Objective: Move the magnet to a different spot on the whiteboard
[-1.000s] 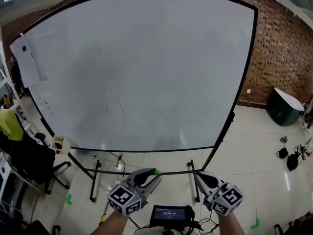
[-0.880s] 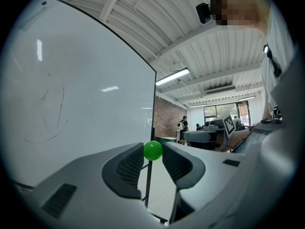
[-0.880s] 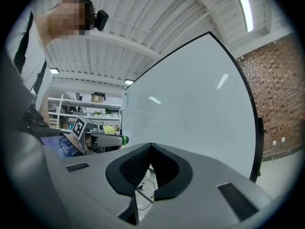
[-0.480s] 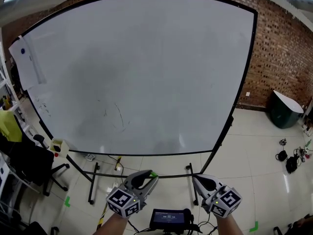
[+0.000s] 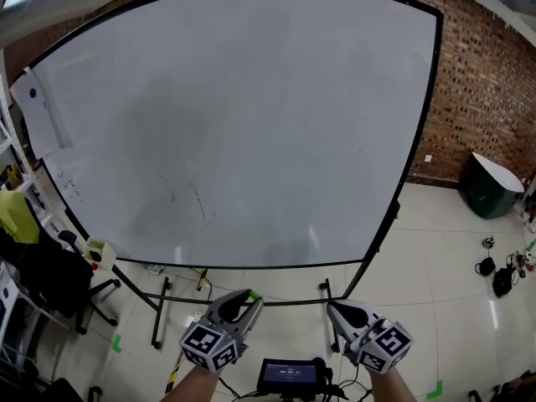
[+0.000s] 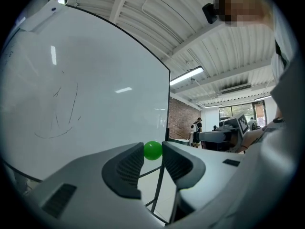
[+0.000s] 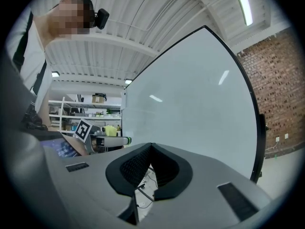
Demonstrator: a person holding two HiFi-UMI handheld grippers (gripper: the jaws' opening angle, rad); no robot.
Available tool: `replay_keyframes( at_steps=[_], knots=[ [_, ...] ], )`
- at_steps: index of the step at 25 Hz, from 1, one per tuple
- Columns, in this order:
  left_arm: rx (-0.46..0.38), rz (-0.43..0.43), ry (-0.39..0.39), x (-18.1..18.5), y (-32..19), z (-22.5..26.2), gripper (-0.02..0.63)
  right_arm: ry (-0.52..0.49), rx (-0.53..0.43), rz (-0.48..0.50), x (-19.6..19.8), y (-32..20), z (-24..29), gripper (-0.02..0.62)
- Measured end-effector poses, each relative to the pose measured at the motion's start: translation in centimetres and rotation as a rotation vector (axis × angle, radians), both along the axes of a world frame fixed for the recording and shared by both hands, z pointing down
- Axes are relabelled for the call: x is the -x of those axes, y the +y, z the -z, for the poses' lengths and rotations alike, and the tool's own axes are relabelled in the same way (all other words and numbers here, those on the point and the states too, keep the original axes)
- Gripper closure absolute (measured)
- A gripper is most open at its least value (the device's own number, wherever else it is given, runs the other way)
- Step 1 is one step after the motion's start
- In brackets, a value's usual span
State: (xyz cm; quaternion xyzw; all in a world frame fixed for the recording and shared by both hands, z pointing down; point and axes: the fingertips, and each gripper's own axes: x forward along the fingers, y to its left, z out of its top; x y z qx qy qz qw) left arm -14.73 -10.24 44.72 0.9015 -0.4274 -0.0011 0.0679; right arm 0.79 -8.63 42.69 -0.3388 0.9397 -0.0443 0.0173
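left tool gripped green magnet, drifted slightly lower-left | right tool closed, empty | whiteboard well apart, placement pending

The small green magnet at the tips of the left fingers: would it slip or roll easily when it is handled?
Probably yes. The green magnet looks round and glossy, and the left gripper pinches it only with the tips of its fingers, so it could squirt out. Being small, it is likely light. If dropped, it would probably roll away.
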Motion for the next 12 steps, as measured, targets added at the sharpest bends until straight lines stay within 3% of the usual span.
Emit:
replay_keyframes(
  at_steps=[8,12],
  knots=[
    [-0.023,0.162,-0.054,-0.9,-3.9,-0.5,0.451,-0.022,0.022,-0.006,-2.9,-2.7,-0.5,0.569],
    [-0.026,0.201,-0.080,-1.5,-5.5,-0.8,0.453,-0.030,0.029,0.001,-3.8,-3.7,-0.7,0.569]
  ],
)
